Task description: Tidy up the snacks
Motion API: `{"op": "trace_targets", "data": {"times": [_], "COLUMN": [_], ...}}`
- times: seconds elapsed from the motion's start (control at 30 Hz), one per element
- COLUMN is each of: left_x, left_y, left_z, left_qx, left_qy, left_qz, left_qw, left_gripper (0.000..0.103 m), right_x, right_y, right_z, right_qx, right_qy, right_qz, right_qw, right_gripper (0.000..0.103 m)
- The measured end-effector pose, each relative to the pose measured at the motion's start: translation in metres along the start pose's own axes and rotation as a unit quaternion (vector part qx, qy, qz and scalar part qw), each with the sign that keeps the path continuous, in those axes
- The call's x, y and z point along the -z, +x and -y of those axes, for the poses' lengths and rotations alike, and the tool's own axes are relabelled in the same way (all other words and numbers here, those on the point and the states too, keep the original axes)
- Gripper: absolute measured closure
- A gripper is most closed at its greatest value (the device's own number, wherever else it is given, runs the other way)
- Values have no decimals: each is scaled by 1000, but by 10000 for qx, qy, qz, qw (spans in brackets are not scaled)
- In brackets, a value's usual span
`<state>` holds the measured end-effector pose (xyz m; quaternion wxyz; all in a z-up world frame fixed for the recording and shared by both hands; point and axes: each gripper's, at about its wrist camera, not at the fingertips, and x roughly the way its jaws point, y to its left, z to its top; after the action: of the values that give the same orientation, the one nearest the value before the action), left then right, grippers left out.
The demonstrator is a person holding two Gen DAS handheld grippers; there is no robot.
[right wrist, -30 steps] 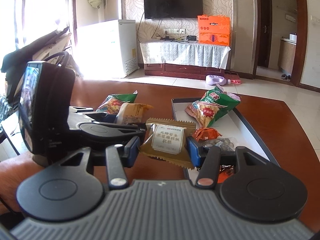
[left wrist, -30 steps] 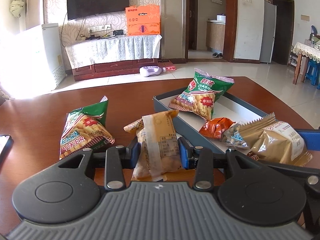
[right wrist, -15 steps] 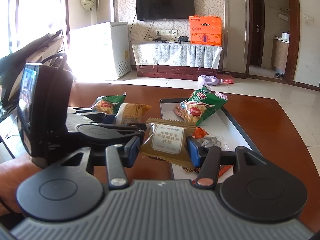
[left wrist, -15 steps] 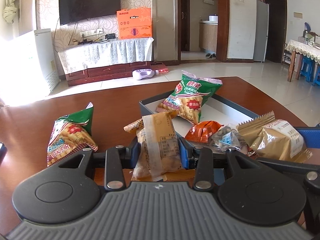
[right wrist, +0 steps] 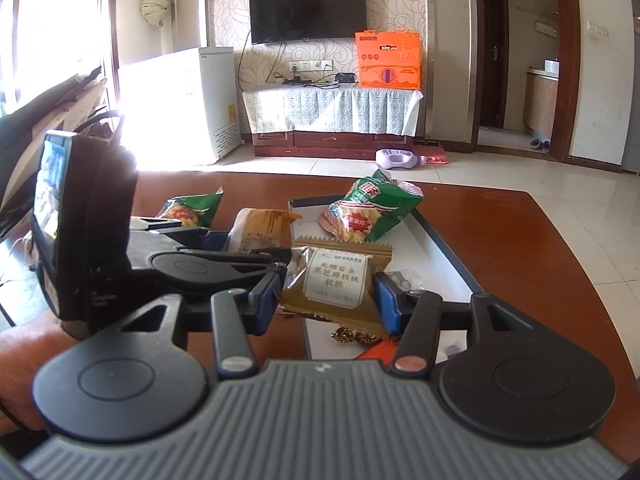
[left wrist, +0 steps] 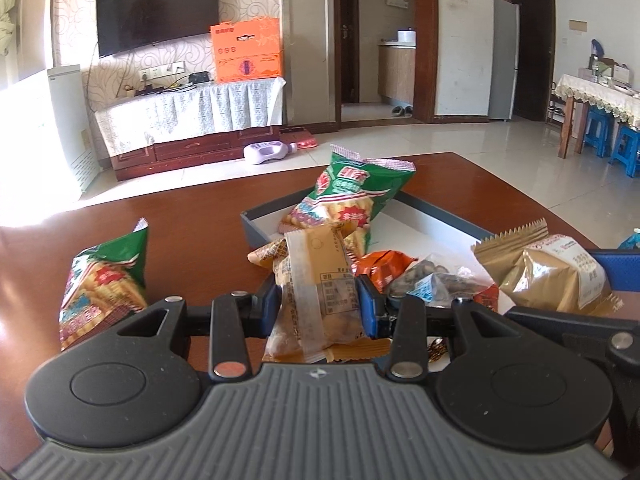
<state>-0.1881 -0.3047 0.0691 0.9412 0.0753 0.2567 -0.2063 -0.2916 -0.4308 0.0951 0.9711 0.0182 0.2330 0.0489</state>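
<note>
Snacks pinched in both claws above the brown wooden bench [left wrist: 192, 216]: left claw [left wrist: 318, 306] clamping a yellow-tan plastic pastry packet [left wrist: 316, 288], right claw [right wrist: 328, 294] a gold foil cake packet [right wrist: 334, 280]; best lowered gently into the grey-rimmed white tray [right wrist: 436, 264] before letting go.

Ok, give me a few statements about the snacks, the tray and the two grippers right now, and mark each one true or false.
1. The left gripper is clamped on a yellow snack packet. True.
2. The right gripper is empty. False: it holds a gold packet with a white label.
3. A green cracker bag lies in the grey tray. True.
4. Both green bags are in the tray. False: a second green bag lies on the wooden table, outside it.
</note>
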Motion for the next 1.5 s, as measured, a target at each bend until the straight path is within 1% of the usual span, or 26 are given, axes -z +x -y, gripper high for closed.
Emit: {"op": "trace_targets", "data": {"times": [0.37, 0.57, 0.7, 0.9, 0.97, 1.03, 1.1, 1.13, 1.2, 1.4, 1.5], "left_x": [-13, -22, -25, -25, -26, -27, -27, -27, -27, -27, -29], "left_y": [31, 58, 80, 109, 112, 115, 114, 114, 112, 103, 93], "left_z": [24, 33, 41, 48, 48, 48, 47, 45, 41, 36, 31], "left_qx": [324, 512, 635, 667, 648, 542, 455, 456, 476, 437, 430], "left_qy": [249, 281, 337, 315, 328, 360, 385, 362, 326, 351, 313], "left_qz": [74, 79, 6, -103, -103, -62, -3, 14, 26, 112, 244], "left_qw": [9991, 9983, 9974, 9972, 9973, 9979, 9982, 9983, 9983, 9984, 9983], "left_gripper": [57, 57, 57, 57, 56, 47, 33, 29, 26, 25, 20], "right_x": [2, 5, 8, 11, 11, 11, 12, 13, 12, 11, 13], "right_y": [15, 26, 30, 36, 38, 41, 42, 42, 43, 47, 49], "right_z": [26, 40, 44, 50, 50, 50, 51, 51, 50, 47, 47], "right_qx": [436, 579, 665, 725, 743, 727, 756, 750, 741, 755, 787], "right_qy": [124, 202, 218, 244, 229, 234, 211, 230, 242, 215, 170], "right_qz": [-41, -183, -291, -368, -390, -417, -448, -458, -462, -454, -476], "right_qw": [9990, 9980, 9971, 9964, 9962, 9962, 9959, 9959, 9959, 9959, 9956], "right_gripper": [49, 49, 49, 49, 49, 49, 49, 49, 49, 49, 49]}}
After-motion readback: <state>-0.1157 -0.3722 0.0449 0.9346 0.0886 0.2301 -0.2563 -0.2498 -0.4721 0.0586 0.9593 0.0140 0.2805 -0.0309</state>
